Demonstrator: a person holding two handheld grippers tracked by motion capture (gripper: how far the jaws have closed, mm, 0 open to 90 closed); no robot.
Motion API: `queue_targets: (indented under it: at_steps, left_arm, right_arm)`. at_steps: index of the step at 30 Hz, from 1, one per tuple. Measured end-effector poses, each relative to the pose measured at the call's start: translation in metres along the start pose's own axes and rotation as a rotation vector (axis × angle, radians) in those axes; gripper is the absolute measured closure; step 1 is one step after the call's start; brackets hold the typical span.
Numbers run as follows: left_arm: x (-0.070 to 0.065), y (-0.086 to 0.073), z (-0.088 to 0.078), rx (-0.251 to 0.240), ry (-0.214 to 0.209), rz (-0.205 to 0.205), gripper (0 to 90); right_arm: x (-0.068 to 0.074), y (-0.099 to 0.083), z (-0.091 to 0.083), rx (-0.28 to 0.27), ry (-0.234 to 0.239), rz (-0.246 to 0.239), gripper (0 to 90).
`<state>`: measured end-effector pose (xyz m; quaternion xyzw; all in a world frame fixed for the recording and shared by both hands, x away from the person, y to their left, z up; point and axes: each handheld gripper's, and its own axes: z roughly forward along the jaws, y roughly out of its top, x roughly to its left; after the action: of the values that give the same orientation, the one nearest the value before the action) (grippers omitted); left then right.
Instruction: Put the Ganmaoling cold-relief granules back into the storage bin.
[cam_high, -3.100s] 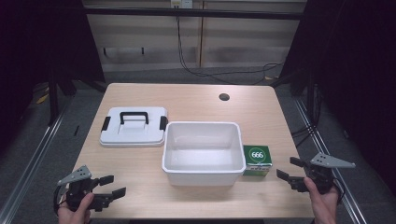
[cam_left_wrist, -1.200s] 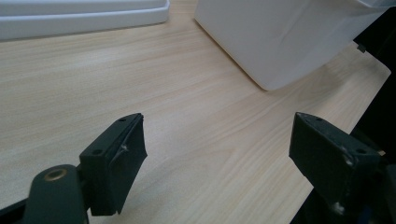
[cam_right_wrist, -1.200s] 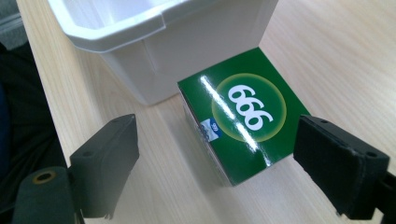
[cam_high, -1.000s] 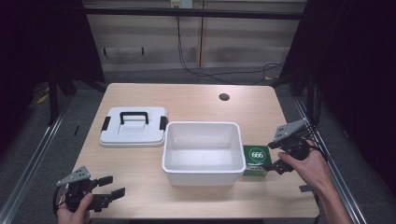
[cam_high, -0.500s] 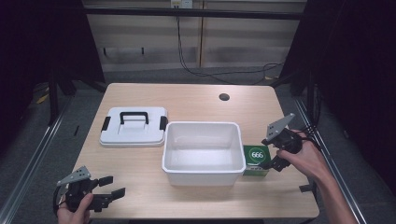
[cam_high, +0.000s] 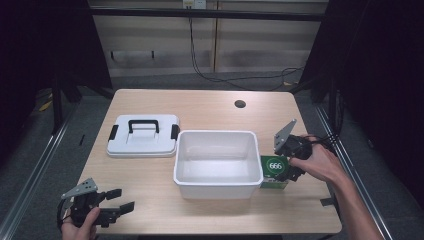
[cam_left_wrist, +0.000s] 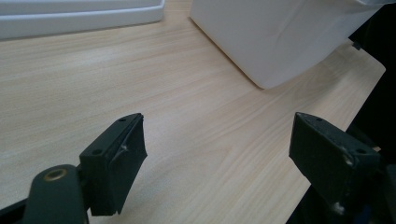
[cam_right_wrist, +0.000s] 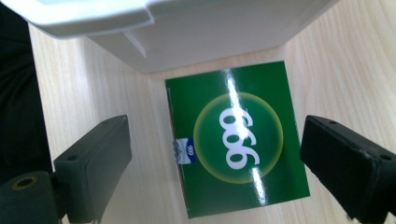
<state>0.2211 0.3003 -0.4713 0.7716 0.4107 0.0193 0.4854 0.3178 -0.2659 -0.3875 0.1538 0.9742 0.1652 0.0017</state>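
Approach step judged in hand: right tongs (cam_right_wrist: 215, 168) held spread astride glossy green square carton (cam_right_wrist: 236, 137) beside white plastic tub (cam_high: 218, 162). Closing on carton called for next. Left tongs (cam_high: 122, 200) released, idle above tabletop (cam_high: 210, 102).

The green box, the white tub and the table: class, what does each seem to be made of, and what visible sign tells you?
Green box: probably printed cardboard with a glossy finish, since streaks of light reflect off its top.
White tub: looks like moulded plastic, smooth, with a rolled rim.
Table: wood or wood-look laminate, matt, with visible grain lines; which one cannot be told.
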Motion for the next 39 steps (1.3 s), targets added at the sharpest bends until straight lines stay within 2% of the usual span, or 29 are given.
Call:
queue_targets:
  at_steps: [3, 4, 5, 6, 9, 12, 16, 22, 25, 26, 30, 32, 37, 39]
  left_arm:
    - [0.0, 0.0, 0.0, 0.002, -0.003, -0.002, 18.6]
    - [0.0, 0.0, 0.001, 0.006, -0.005, 0.003, 18.6]
    - [0.0, 0.0, 0.001, 0.006, -0.005, 0.003, 18.6]
    - [0.0, 0.0, 0.001, 0.009, -0.004, 0.007, 18.6]
    - [0.0, 0.0, 0.001, 0.007, -0.006, 0.001, 18.6]
    - [0.0, 0.0, 0.001, 0.008, -0.008, 0.0, 18.6]
    - [0.0, 0.0, 0.001, 0.01, -0.007, 0.005, 18.6]
    - [0.0, 0.0, 0.001, 0.011, -0.01, 0.0, 18.6]
    - [0.0, 0.0, 0.001, 0.014, -0.011, 0.002, 18.6]
    - [0.0, 0.0, 0.002, 0.015, -0.012, 0.003, 18.6]
    - [0.0, 0.0, 0.001, 0.013, -0.011, 0.002, 18.6]
    - [0.0, 0.0, 0.001, 0.013, -0.014, 0.001, 18.6]
    - [0.0, 0.0, 0.002, 0.013, -0.015, 0.001, 18.6]
    - [0.0, 0.0, 0.002, 0.013, -0.015, 0.001, 18.6]
  right_arm:
    - [-0.002, 0.0, 0.001, 0.002, -0.006, 0.011, 8.5]
    - [-0.005, 0.001, 0.002, 0.01, 0.008, 0.009, 8.4]
    - [-0.006, 0.002, 0.003, 0.017, -0.007, 0.012, 8.4]
    - [-0.007, 0.003, 0.004, 0.026, 0.007, 0.003, 8.4]
    - [-0.008, 0.005, 0.007, 0.041, 0.003, -0.014, 8.2]
    - [-0.01, 0.008, 0.014, 0.081, 0.008, -0.031, 8.2]
    - [-0.011, 0.011, 0.016, 0.082, 0.003, -0.049, 8.2]
    - [-0.014, 0.016, 0.025, 0.167, 0.003, -0.094, 8.2]
    - [-0.014, 0.016, 0.027, 0.188, 0.008, -0.094, 8.2]
    - [-0.014, 0.017, 0.029, 0.195, 0.002, -0.109, 8.3]
    - [-0.013, 0.016, 0.032, 0.211, -0.004, -0.109, 8.4]
    - [-0.015, 0.015, 0.037, 0.222, 0.01, -0.126, 9.3]
    - [-0.013, 0.014, 0.042, 0.24, 0.011, -0.118, 11.6]
    - [-0.014, 0.014, 0.043, 0.241, 0.01, -0.134, 12.3]
